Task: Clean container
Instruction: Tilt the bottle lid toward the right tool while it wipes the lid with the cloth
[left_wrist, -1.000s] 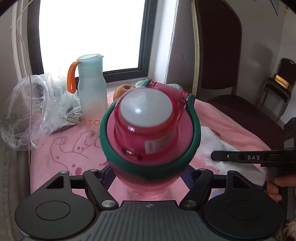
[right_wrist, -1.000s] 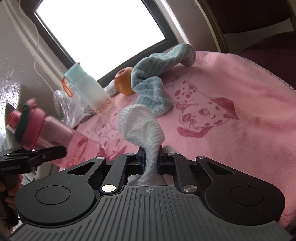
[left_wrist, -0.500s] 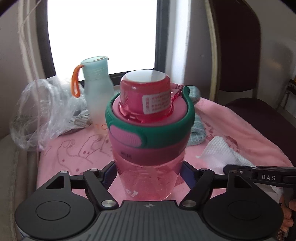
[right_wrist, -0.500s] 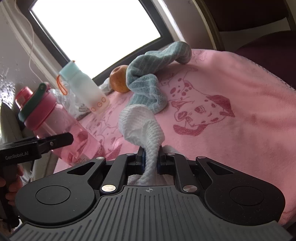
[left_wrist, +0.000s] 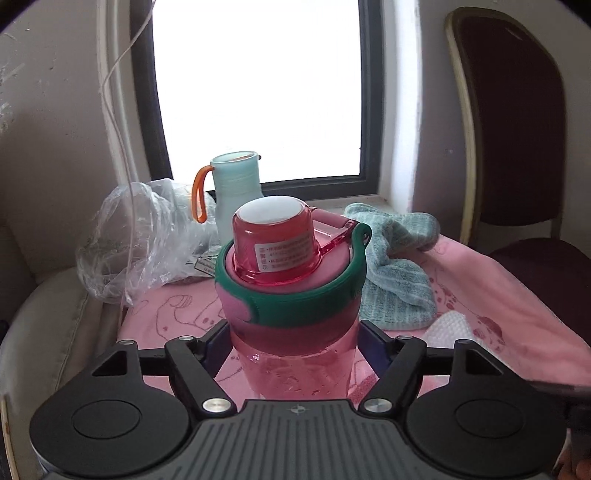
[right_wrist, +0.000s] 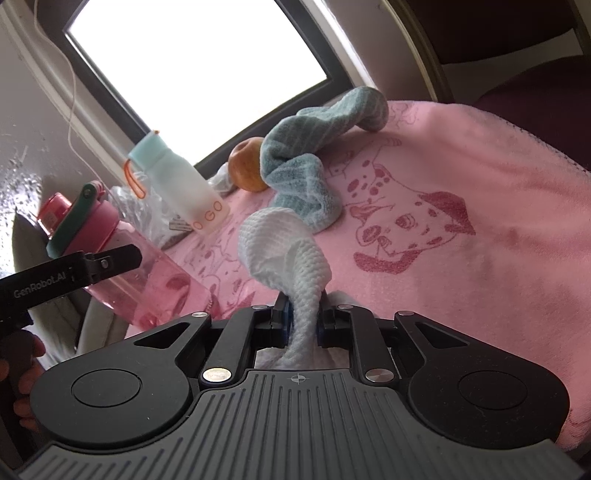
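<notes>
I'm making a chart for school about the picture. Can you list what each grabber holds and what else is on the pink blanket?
left gripper: jaws shut on the pink bottle, lid on
right gripper: jaws shut on the white cloth
bottle and cloth: apart, not touching
blanket: pink, with a spotted dog drawn on it
mint bottle: stands near the window, orange loop
blue towel: crumpled on the blanket
fruit: round, beside the towel
plastic bag: clear, behind the bottles
</notes>
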